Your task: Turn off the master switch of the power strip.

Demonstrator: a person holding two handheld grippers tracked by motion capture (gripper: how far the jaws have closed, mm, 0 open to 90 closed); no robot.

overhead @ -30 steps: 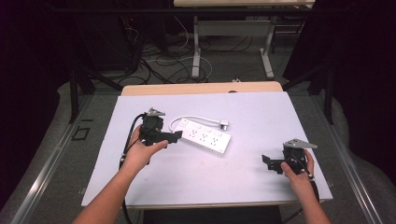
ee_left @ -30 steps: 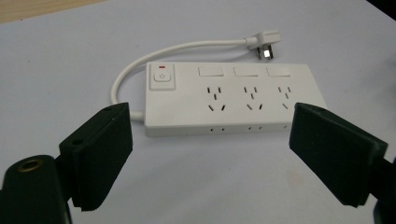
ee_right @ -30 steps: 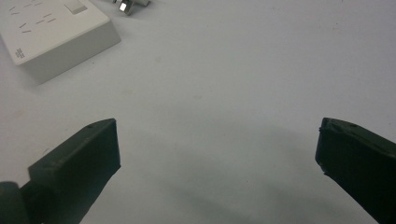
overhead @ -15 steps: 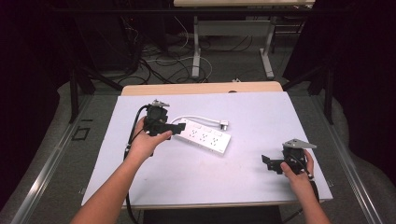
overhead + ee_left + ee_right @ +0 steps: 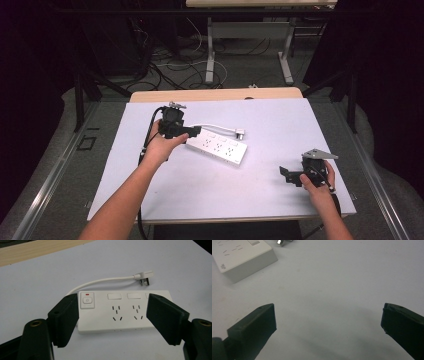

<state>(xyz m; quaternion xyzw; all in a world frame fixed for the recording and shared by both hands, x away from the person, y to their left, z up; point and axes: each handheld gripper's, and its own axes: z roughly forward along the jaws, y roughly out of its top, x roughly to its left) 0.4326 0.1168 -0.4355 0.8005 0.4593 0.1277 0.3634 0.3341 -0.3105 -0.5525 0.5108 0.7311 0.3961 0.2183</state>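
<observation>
Nearest you, at about five o'clock on the worktop point(image 5: 150, 195), your right gripper point(image 5: 286, 175) rests with its jaws spread wide over bare white surface, nothing between them; leave it parked there, well apart from the work.

Farther out, at about ten o'clock, your left gripper point(image 5: 112, 317) hangs over the switch end of the power strip point(image 5: 218, 146). Its jaws have just been closing, but they stand apart, and neither pad presses on the casing yet. In the left gripper view the strip lies crosswise beyond the pads, the power button point(image 5: 87, 300) just beside the left pad and two socket groups framed between them, the right pad covering the far part of the strip.

To do this step well, I'd judge you should lower until the pads bracket the strip's long edges, square the wrist to the casing, then close evenly so it doesn't skid or twist.

Farthest off, towards twelve o'clock, the white cord point(image 5: 100, 282) curves off to the plug point(image 5: 144, 278), lying loose on the worktop; keep the pads clear of it.
</observation>
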